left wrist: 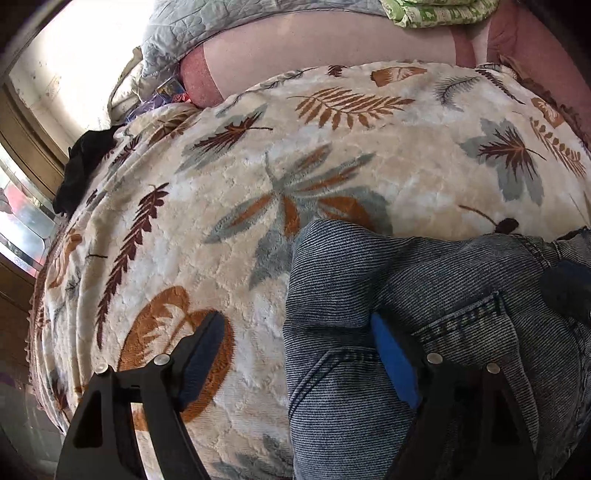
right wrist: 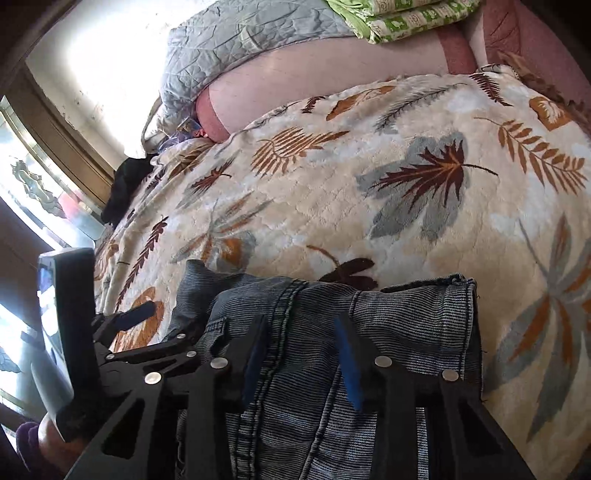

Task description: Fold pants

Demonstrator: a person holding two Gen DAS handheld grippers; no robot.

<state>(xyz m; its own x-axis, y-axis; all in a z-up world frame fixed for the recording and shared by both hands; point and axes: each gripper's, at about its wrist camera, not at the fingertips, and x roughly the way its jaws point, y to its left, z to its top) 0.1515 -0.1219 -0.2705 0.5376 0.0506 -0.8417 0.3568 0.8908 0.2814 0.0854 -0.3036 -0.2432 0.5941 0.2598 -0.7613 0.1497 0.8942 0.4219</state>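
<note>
The blue denim pants lie bunched on a cream blanket with leaf prints. My left gripper is open, its jaws wide apart over the left edge of the pants, one finger on the blanket side and one on the denim. In the right wrist view the pants lie folded with a hem at the right. My right gripper is open just above the denim, straddling a seam. The left gripper shows at the left of that view, held by a hand.
The leaf blanket covers a bed. At the far end lie a pink pillow, a grey quilt and a green folded cloth. A black garment lies at the bed's left edge by a window.
</note>
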